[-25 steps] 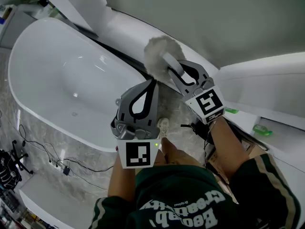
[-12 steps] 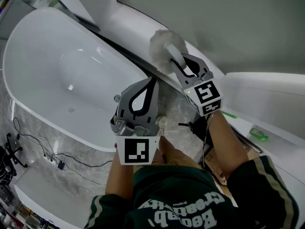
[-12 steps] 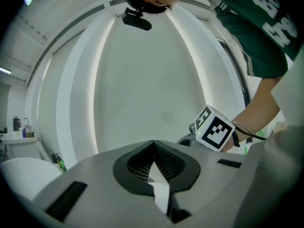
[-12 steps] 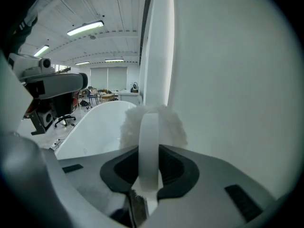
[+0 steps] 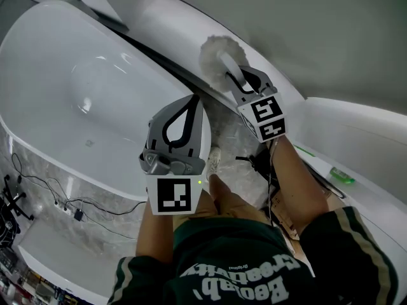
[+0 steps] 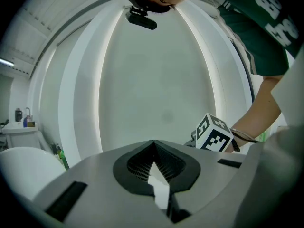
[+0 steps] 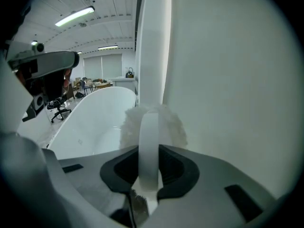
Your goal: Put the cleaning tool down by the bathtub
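The right gripper (image 5: 236, 80) has its jaws clamped on the white handle of the cleaning tool (image 5: 215, 57), and the fluffy head sits just beyond the bathtub (image 5: 76, 94) rim, near the wall. The left gripper (image 5: 191, 100) hovers beside the tub, its jaws pressed together on nothing.

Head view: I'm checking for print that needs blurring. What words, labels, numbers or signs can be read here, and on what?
Sweatshirt: white lettering, upside down and blurred; not readable.
Left cube: black-and-white square marker, no letters.
Right cube: the same kind of marker, no letters.
Green item: too small to read.
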### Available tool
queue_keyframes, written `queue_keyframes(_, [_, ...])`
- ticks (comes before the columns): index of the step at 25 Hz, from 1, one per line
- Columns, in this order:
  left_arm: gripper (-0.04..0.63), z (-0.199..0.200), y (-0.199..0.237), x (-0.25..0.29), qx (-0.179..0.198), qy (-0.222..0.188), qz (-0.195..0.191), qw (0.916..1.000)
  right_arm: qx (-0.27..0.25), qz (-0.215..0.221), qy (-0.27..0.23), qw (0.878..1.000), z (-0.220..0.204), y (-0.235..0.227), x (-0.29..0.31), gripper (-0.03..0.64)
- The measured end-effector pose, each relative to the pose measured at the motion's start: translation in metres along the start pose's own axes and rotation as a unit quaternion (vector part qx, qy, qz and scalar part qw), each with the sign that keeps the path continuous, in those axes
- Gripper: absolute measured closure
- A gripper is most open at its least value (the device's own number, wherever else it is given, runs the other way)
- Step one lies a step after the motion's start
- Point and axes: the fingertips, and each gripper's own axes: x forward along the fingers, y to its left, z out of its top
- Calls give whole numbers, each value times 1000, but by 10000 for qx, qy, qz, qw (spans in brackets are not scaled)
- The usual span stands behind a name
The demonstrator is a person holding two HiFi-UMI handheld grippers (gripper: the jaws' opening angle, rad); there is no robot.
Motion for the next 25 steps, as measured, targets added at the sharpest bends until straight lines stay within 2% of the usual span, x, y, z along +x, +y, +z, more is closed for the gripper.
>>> queue_keyframes(13, [588,-37,14,12,-201,232,-42,9995,231,-14,693,9973,-52,-2,57,523])
queue_keyframes(25, [588,-52,34,8,-277,375,161,9988,216,-60,970,9950,-66,-10,87,523])
